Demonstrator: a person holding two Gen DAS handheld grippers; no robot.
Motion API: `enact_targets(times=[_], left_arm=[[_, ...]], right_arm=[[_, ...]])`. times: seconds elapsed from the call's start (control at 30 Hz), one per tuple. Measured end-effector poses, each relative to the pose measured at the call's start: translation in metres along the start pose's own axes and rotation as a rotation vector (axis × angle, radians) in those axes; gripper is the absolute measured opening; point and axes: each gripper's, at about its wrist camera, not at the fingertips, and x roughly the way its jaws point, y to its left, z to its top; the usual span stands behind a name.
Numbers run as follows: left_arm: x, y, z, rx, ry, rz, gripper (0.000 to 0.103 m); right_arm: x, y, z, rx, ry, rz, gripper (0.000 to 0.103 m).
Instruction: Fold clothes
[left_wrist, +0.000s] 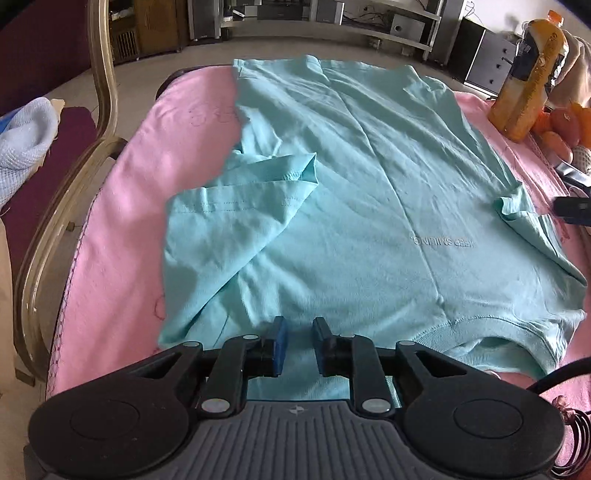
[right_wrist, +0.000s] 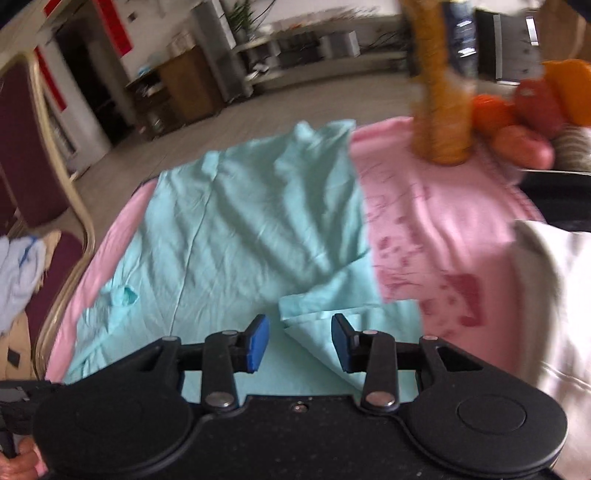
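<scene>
Both hand-held grippers, left and right, are hovering released over the pale turquoise cotton T-shirt, which is lying on the pink-covered worktop, one sleeve folded in. A wide swing is probably risking toppling the tall orange juice bottle beyond, though the right view is blurring.

We read the left wrist view as low and close over the near hem of the teal T-shirt, facing along its length toward the far shelving. The right wrist view sits equally close but angled leftward across the shirt, blurred. Both share the shirt, pink cloth, chair frame and orange bottle.
</scene>
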Motion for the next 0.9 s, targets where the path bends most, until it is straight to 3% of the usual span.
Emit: enact_targets(times=[0.1,0.23,0.27,0.33,0.43,0.6,0.67,0.7,0.8,0.9], left_arm=[[0.0,0.003,0.0,-0.014,-0.002,-0.01,0.022],[0.0,0.005,0.001,-0.027,-0.005,-0.021,0.024],[0.001,0.005,0.001,-0.028,-0.005,-0.024,0.026],[0.001,0.003,0.0,-0.027,-0.006,-0.026,0.027],[0.001,0.003,0.0,-0.028,-0.008,-0.028,0.027],[0.0,0.004,0.0,-0.031,-0.011,-0.033,0.027],[0.001,0.003,0.0,-0.025,-0.014,-0.03,0.028],[0.001,0.002,0.0,-0.022,-0.015,-0.028,0.028],[0.0,-0.001,-0.002,-0.008,-0.021,-0.018,0.028],[0.0,-0.001,-0.003,-0.014,-0.024,-0.018,0.028]], right_arm=[[0.019,0.009,0.001,-0.09,0.019,-0.08,0.039],[0.013,-0.022,0.007,0.053,-0.007,-0.183,0.04],[0.01,-0.035,0.009,0.112,-0.018,-0.191,0.035],[0.008,-0.057,0.009,0.197,-0.017,-0.195,0.029],[0.014,-0.074,0.003,0.273,0.015,-0.153,0.028],[0.031,-0.058,-0.002,0.146,0.046,-0.203,0.028],[0.032,-0.052,-0.006,0.071,0.025,-0.23,0.007],[0.032,-0.053,-0.006,0.039,0.018,-0.231,0.005],[0.02,-0.048,-0.006,0.046,-0.025,-0.232,0.002],[-0.016,-0.042,-0.009,0.093,-0.13,-0.247,0.002]])
